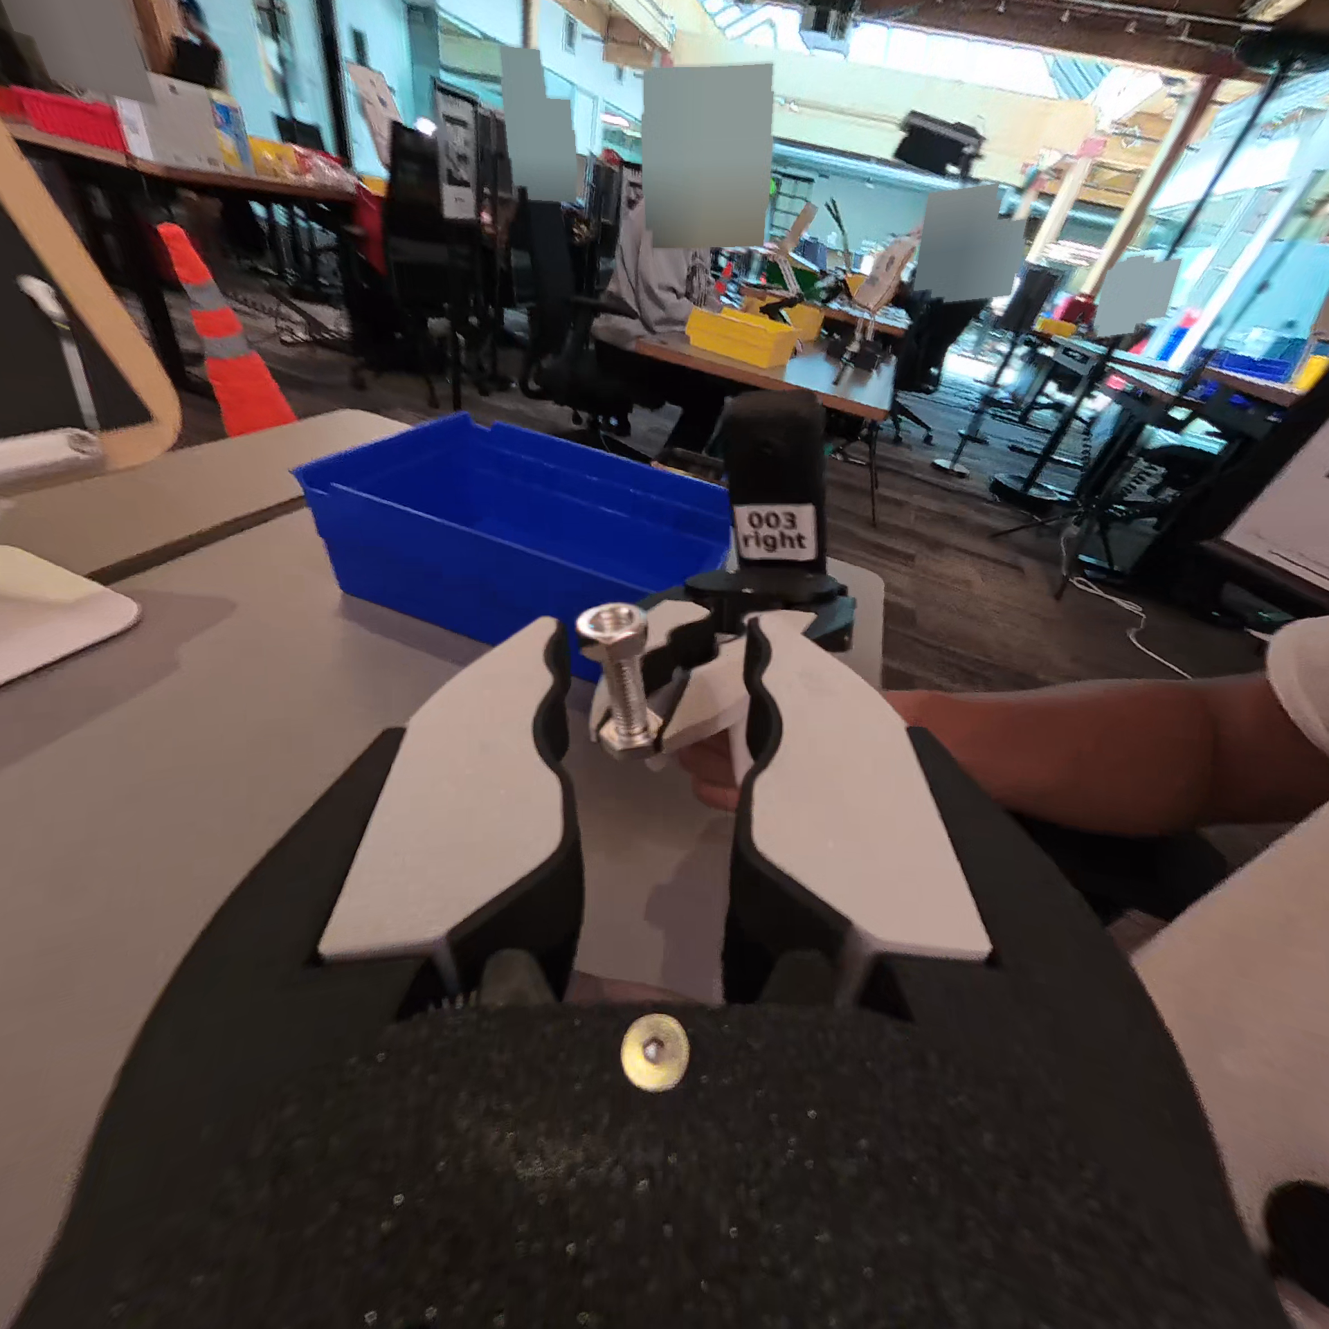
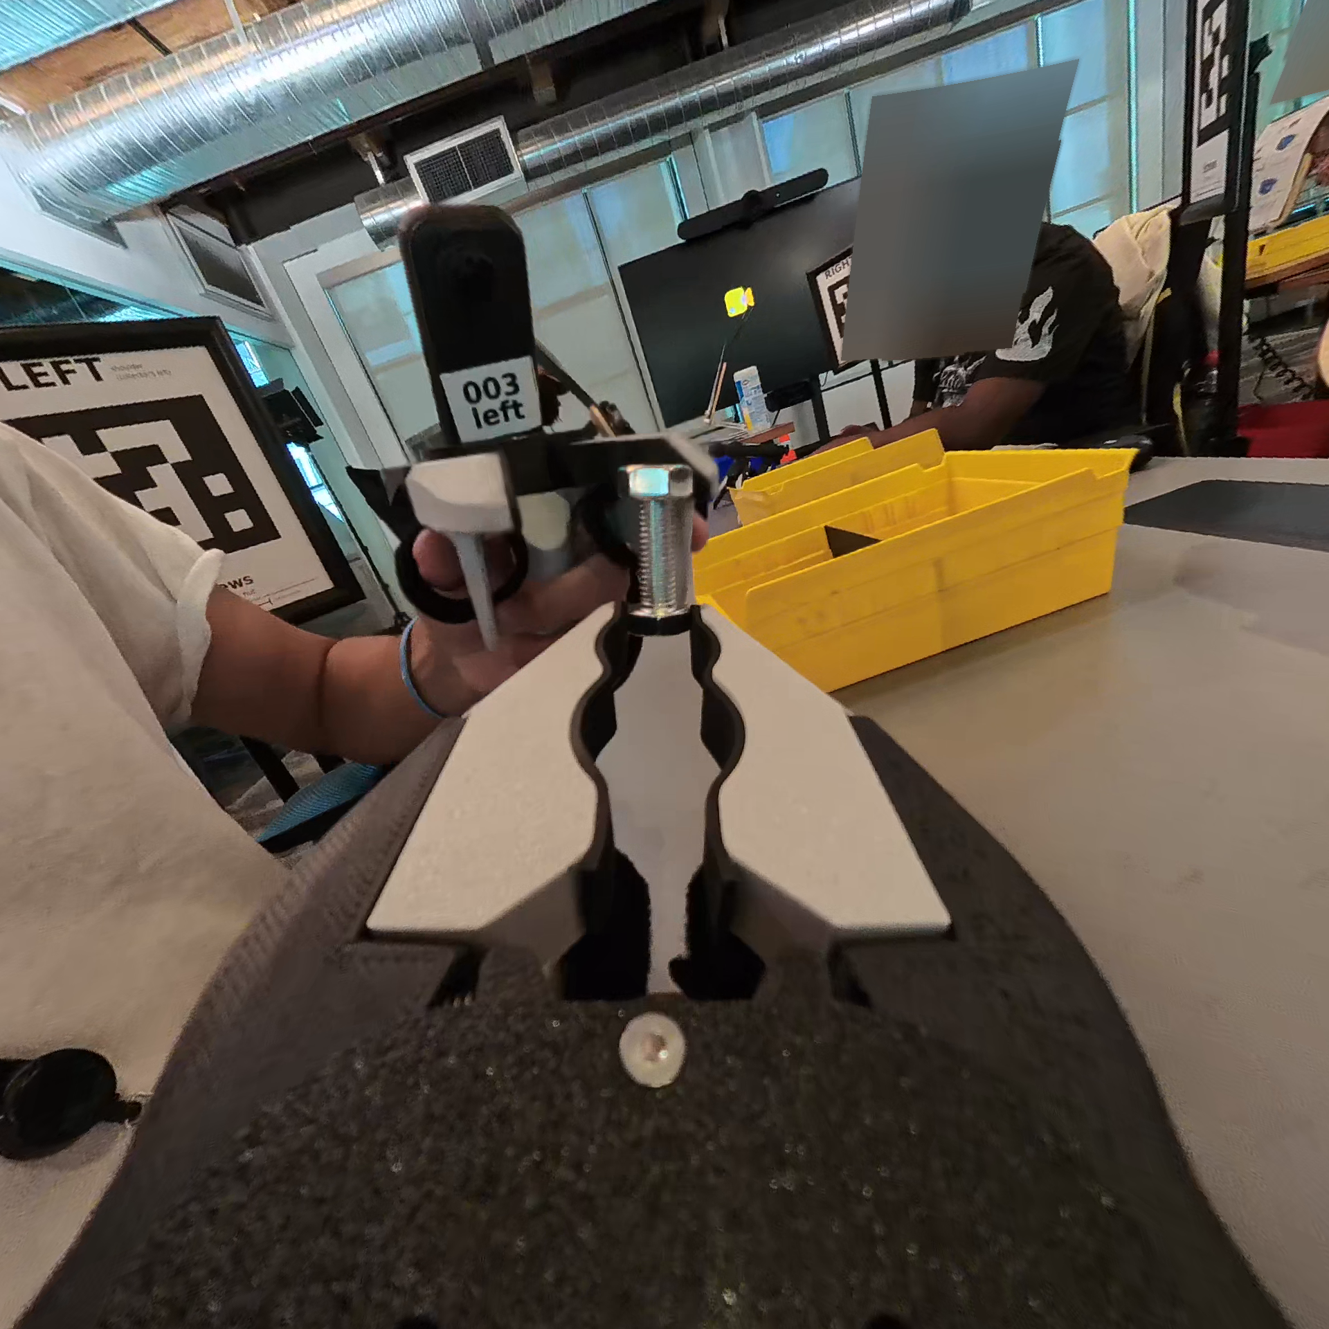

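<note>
A silver bolt (image 1: 620, 672) stands upright above the grey table (image 1: 216, 755), with a hex nut (image 1: 633, 741) at its lower end. My right gripper (image 2: 658, 624) is shut on the nut and holds the bolt (image 2: 658, 539) head up. In the left wrist view the right gripper (image 1: 640, 733) faces me from beyond the bolt. My left gripper (image 1: 651, 647) is open, and the bolt stands between its fingertips, nearer the left finger (image 1: 503, 719) and not gripped. In the right wrist view the left gripper (image 2: 568, 489) is open just behind the bolt head.
A blue bin (image 1: 503, 518) stands on the table beyond the grippers. A yellow bin (image 2: 935, 546) with dividers stands to the right in the right wrist view. An orange cone (image 1: 223, 338), chairs, other tables and seated people are farther back. A framed marker board (image 2: 144, 460) leans at the left. The tips of both grippers are at nearly the same place.
</note>
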